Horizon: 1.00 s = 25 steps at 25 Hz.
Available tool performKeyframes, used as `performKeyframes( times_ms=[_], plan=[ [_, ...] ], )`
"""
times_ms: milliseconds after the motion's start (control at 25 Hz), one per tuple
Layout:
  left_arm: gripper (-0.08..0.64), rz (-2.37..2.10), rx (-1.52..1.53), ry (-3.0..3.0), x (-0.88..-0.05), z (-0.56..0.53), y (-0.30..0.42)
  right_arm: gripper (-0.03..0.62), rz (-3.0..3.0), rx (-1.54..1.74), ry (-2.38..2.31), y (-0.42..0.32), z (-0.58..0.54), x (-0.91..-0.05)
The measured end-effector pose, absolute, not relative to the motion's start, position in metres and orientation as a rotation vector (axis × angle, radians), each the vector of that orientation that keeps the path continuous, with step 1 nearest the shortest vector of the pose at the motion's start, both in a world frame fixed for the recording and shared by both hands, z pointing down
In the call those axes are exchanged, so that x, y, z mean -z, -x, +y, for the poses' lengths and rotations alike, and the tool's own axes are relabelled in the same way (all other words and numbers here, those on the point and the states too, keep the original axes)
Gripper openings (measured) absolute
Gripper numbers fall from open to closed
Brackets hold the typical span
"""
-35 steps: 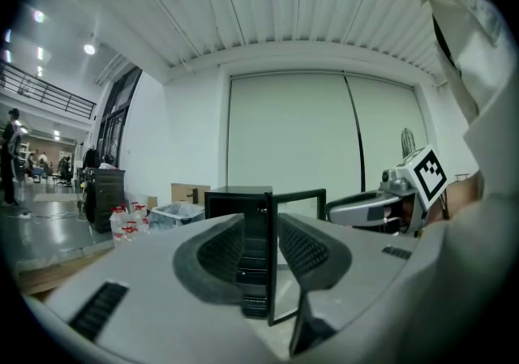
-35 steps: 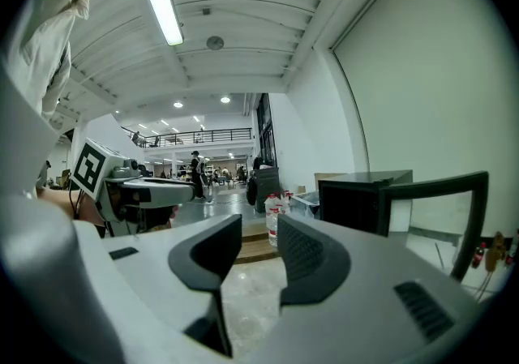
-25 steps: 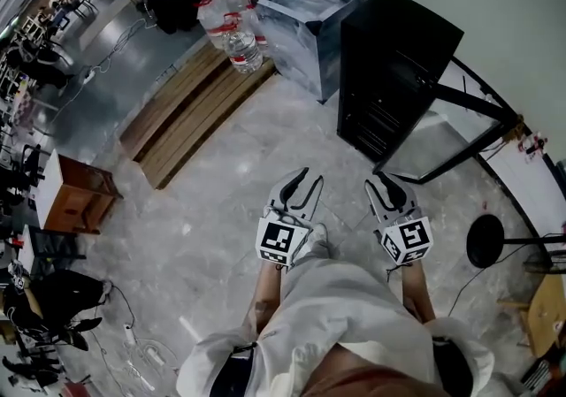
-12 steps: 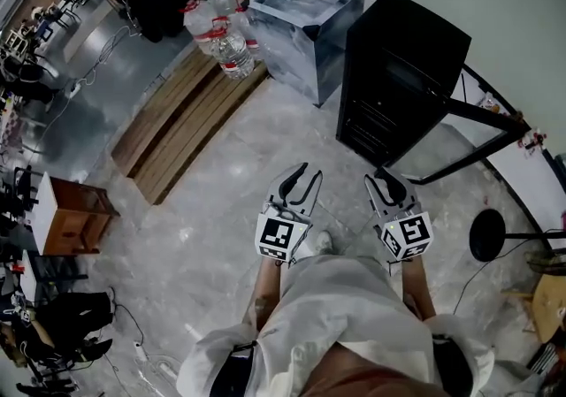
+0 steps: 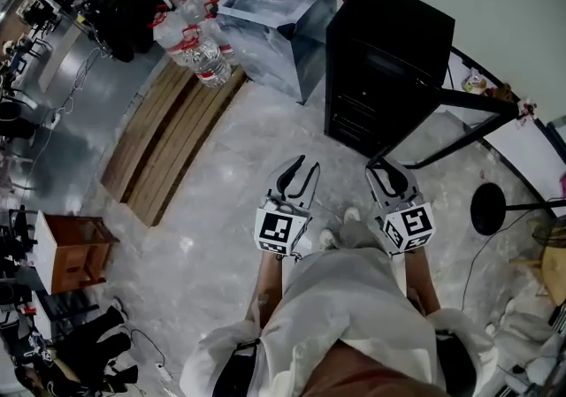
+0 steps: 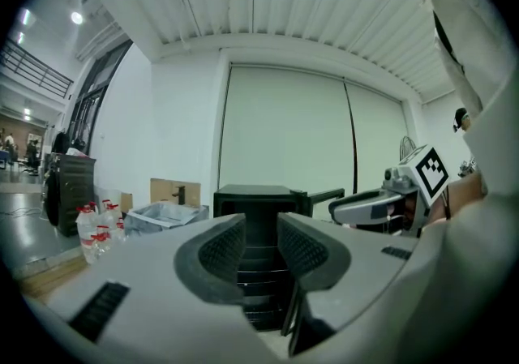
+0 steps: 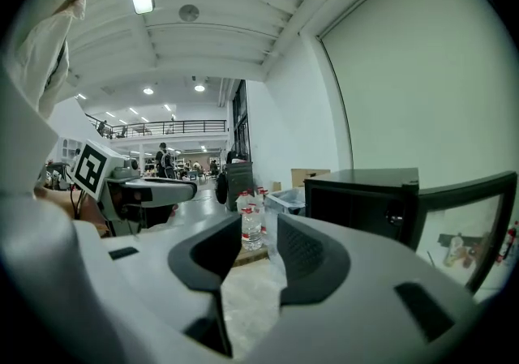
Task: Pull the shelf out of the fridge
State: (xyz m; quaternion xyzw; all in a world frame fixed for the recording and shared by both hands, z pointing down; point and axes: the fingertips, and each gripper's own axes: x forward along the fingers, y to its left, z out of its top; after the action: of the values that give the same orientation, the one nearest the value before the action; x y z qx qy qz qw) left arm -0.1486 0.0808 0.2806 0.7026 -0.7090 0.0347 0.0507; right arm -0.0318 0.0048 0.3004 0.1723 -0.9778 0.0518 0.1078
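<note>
A black mini fridge [image 5: 389, 41] stands on the marble floor against the wall. Its glass door [image 5: 460, 117] is swung open to the right. Dark racks show faintly inside the front opening [image 5: 354, 117]; I cannot pick out a single shelf. My left gripper [image 5: 298, 172] and right gripper [image 5: 389, 176] hover side by side above the floor, short of the fridge, touching nothing. In the left gripper view the jaws [image 6: 261, 224] stand a little apart, with the fridge [image 6: 259, 192] straight ahead between them. The right gripper [image 7: 259, 229] is likewise empty, with the fridge [image 7: 365, 196] to its right.
A plastic-wrapped box [image 5: 279, 15] stands left of the fridge, beside several water bottles [image 5: 199, 50]. Wooden planks [image 5: 164, 134] lie on the floor to the left, and a round black stand base [image 5: 493, 208] is at right. A small wooden cabinet [image 5: 75, 254] is at far left.
The view has moved closer to the fridge, which now sits nearer the grippers and more central. Both grippers keep the same pose side by side.
</note>
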Motion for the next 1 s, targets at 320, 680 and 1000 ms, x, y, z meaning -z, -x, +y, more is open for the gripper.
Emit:
performKeyframes(
  times_ms=[320,680,1000],
  plan=[
    [0.129,-2.106,-0.115,-2.189,-0.285,0.041,0.156,0.135,-2.861,-0.167,-0.561,0.041,-0.026,-0.306],
    [0.129,-2.095,-0.163,-2.191,-0.289,-0.016,0.175,0.135,-2.868,-0.218,-0.527,0.066,-0.077,-0.313],
    [0.130,-2.040,-0.181,-2.176,-0.311,-0.069,0.180,0.135,-2.836,-0.280,-0.496,0.079,-0.124,-0.332]
  ],
)
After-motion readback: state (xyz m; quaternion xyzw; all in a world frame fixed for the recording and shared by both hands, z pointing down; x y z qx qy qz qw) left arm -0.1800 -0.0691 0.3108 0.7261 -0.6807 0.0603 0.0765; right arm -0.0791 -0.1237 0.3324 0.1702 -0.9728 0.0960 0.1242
